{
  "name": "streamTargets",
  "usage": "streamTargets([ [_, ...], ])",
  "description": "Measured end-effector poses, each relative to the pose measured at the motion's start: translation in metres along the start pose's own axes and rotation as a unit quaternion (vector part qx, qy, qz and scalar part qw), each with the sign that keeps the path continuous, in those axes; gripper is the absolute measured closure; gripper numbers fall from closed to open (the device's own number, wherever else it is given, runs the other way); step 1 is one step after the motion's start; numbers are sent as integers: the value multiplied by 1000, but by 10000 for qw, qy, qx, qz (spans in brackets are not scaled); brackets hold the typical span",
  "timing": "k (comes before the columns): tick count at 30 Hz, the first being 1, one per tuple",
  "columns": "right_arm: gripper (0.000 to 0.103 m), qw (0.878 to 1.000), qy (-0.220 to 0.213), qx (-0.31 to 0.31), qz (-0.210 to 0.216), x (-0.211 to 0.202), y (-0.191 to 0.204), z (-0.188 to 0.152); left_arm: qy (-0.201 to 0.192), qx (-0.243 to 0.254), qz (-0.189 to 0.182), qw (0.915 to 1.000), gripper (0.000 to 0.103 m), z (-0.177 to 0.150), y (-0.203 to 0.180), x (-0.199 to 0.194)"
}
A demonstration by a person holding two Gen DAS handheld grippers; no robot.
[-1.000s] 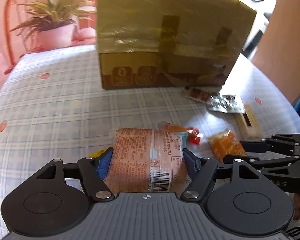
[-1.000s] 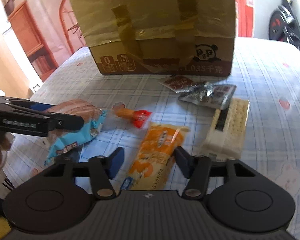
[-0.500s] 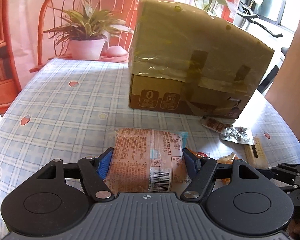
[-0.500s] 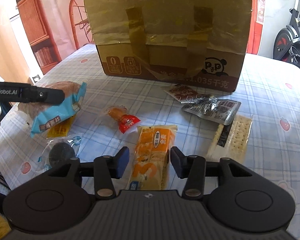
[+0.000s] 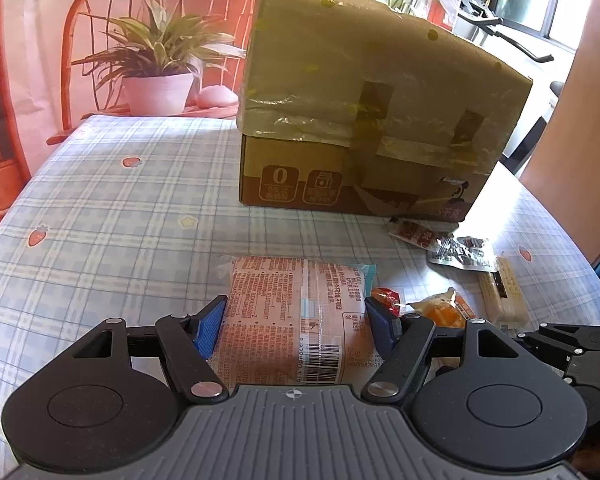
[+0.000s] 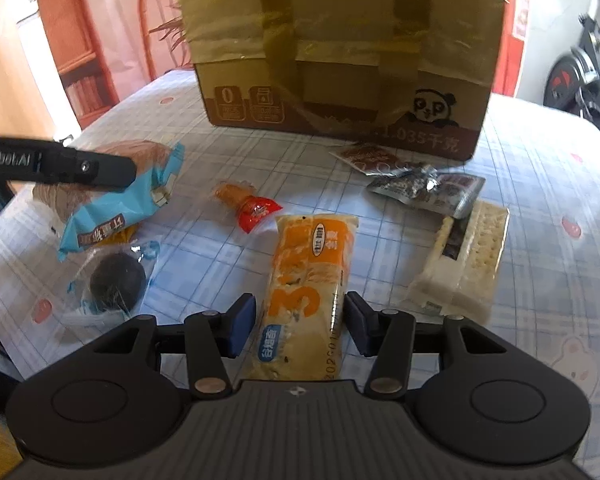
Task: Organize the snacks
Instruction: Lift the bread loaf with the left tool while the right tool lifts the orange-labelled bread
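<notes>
My left gripper is shut on a bread packet with a pink printed back and blue front, held above the table. It also shows in the right wrist view under the left gripper's fingers. My right gripper has its pads on both sides of an orange cracker packet; the packet's far end lies on the table. A taped cardboard box stands at the back of the table, also in the right wrist view.
On the checked tablecloth lie a small red-orange snack, a dark cookie in clear wrap, a white cracker pack, a silver packet and a red-brown sachet. A potted plant stands behind.
My left gripper has lifted the bread packet up off the table. My right gripper has moved forward and closed its pads onto the orange cracker packet.
</notes>
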State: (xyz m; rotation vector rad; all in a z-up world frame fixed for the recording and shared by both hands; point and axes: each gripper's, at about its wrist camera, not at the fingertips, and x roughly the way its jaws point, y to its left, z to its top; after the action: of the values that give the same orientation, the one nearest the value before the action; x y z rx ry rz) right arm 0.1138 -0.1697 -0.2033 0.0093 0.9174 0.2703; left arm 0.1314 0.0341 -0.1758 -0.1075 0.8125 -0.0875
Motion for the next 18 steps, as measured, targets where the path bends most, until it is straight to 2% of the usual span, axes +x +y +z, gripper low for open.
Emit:
streamTargets([
  [4, 51, 9998, -51, -191, -42, 1, 3, -4, -9, 24, -21, 10000, 29, 0, -1, 0],
  [11, 59, 9999, -139, -67, 29, -1, -2, -5, -113, 63, -58, 9999, 29, 0, -2, -4],
  [18, 61, 9991, -372, 88, 188, -10, -7, -2, -325, -76, -50, 9994, 29, 4, 1, -13],
])
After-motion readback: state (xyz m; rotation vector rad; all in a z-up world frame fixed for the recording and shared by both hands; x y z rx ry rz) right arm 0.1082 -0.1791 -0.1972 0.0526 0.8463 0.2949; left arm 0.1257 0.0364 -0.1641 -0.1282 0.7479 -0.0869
